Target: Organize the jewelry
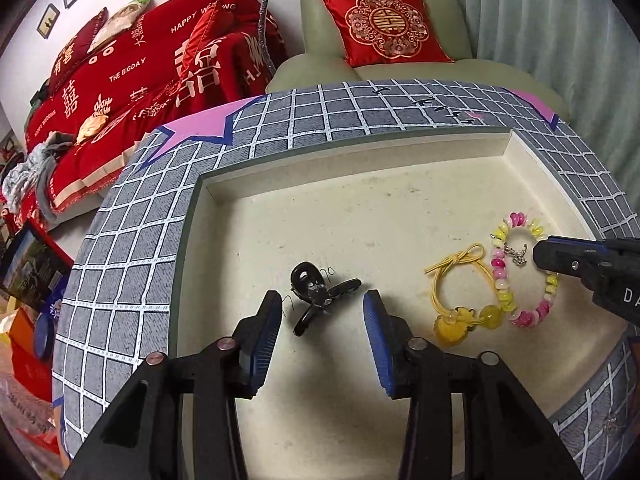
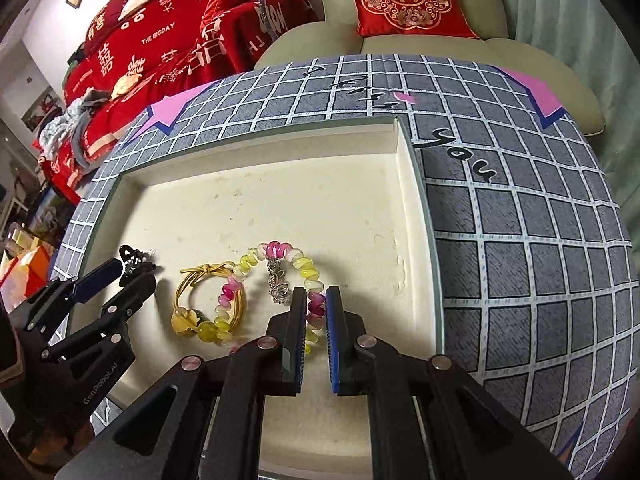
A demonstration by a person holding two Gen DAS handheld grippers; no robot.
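A shallow cream tray (image 1: 360, 152) (image 2: 256, 152) lies on a grey grid-patterned cloth. In it lie a black hair clip (image 1: 316, 296) (image 2: 134, 260), a yellow cord bracelet with yellow beads (image 1: 460, 296) (image 2: 192, 300) and a pink-and-yellow bead bracelet with a silver charm (image 1: 520, 264) (image 2: 272, 260). My left gripper (image 1: 322, 304) (image 2: 116, 276) is open, its fingers either side of the black clip. My right gripper (image 2: 316, 304) (image 1: 560, 256) is shut on the bead bracelet's near right side, which still rests on the tray floor.
The grey grid cloth (image 1: 132, 248) (image 2: 520, 240) surrounds the tray on all sides. Behind stand a pale green armchair with a red cushion (image 1: 384, 32) and a sofa under a red blanket (image 1: 140, 80). Boxes and clutter lie at the far left (image 1: 28, 264).
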